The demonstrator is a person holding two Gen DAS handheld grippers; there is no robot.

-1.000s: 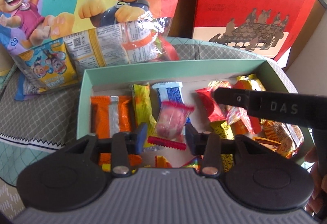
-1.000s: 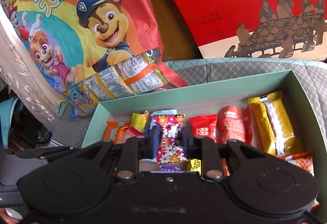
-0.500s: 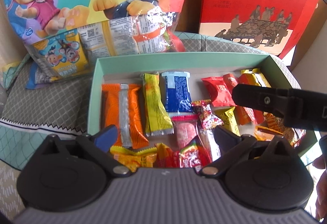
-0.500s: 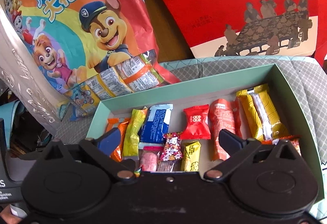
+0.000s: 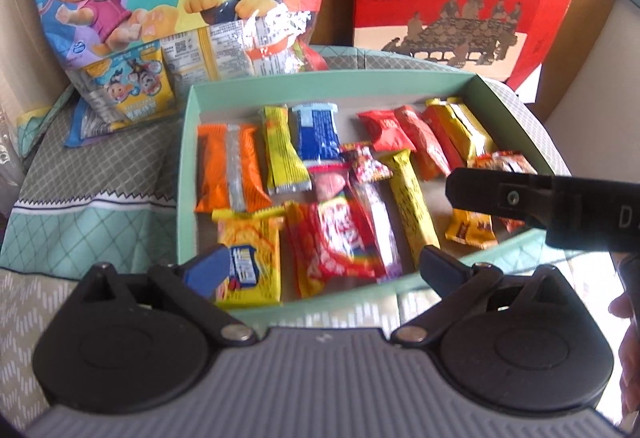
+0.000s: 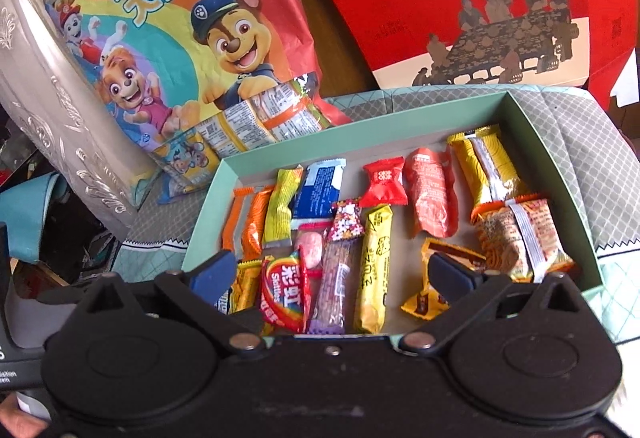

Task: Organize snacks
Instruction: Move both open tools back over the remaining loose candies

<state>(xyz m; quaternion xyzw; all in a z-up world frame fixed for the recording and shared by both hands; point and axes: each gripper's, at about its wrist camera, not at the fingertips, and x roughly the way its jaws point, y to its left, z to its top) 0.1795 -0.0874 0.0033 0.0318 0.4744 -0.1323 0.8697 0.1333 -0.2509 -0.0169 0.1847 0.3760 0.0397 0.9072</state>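
Only at left: right gripper (image 5: 460, 190)

Snacks (image 6: 372, 270) crowd the box (image 6: 552, 142); bare floor shows along its far wall.

Brightness: both views are well lit by daylight, and the colours are seen strong and saturated.
Light source: strong light is seen at the right edge of the left wrist view, where the picture is washed out to white.
Glare: white reflections are seen on the shiny cartoon snack bag (image 5: 256, 18).
Shadows: soft shadow is cast inside the green box (image 5: 188, 158) along its left wall.
Distortion: straight edges are bent by the fisheye lens, and the corners are darkened.
Blur: the wrappers are slightly soft, and small print is not readable.
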